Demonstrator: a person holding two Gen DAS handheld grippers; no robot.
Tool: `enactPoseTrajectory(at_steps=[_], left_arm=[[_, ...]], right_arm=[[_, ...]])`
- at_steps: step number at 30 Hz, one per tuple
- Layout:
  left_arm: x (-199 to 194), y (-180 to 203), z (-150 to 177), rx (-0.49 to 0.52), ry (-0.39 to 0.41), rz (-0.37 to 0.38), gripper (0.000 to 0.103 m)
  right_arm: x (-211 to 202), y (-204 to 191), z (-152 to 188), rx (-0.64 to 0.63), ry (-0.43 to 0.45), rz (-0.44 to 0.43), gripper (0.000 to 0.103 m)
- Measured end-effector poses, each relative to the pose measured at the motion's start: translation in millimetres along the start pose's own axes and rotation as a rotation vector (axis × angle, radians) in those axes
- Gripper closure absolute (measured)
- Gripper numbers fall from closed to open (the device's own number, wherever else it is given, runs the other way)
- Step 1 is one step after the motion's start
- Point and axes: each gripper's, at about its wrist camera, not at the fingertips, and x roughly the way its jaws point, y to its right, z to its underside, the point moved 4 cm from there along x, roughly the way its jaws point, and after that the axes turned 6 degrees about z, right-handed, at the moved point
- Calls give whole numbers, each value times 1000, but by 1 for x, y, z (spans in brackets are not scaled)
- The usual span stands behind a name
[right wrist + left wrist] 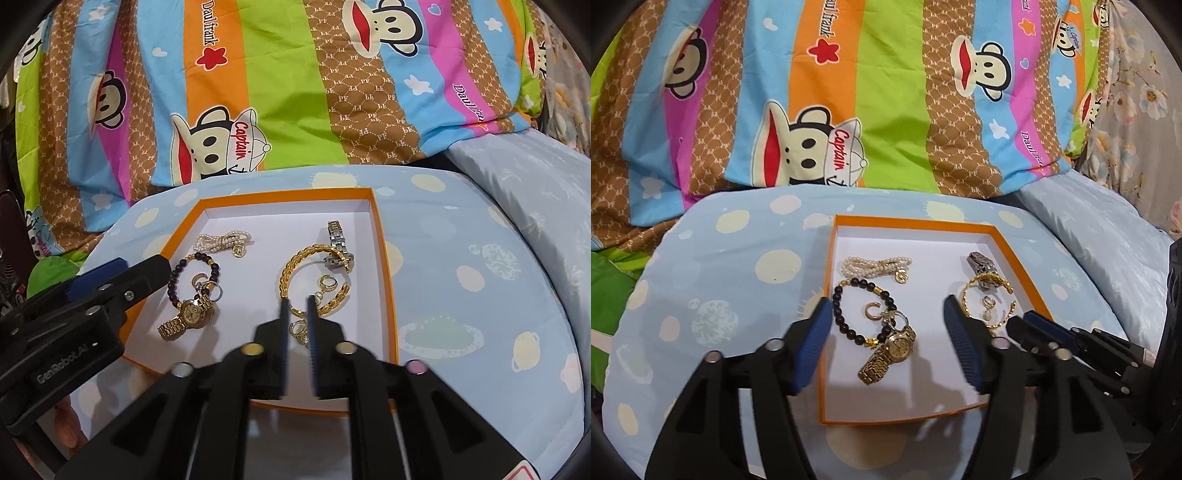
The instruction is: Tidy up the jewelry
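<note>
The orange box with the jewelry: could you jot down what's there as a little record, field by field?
container: orange box, open, white inside, on a blue spotted cushion
left side: pearl strand, dark bead bracelet, gold watch
right side: gold chain bangle, silver watch, small earring
near front: gold ring
left gripper: wide open, above the gold watch
right gripper: nearly closed, around the gold ring; actual contact unclear
backdrop: striped monkey-print blanket
</note>
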Motion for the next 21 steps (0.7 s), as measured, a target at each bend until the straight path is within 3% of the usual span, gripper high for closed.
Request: enactPoseTrajectory(at_steps=[1, 2, 7, 21], left_arm=[[-2, 0, 0, 3, 7, -4, 37], [-5, 1, 0, 7, 11, -9, 36], [-17, -3, 7, 5, 23, -26, 35], [-20, -28, 43, -99, -43, -57, 35]], right_arm=[[-2, 0, 0, -1, 12, 6, 56], [-5, -1, 0, -5, 30, 15, 51], [-14, -4, 3, -17, 58, 36, 38], [-18, -19, 33, -53, 21, 33, 36]])
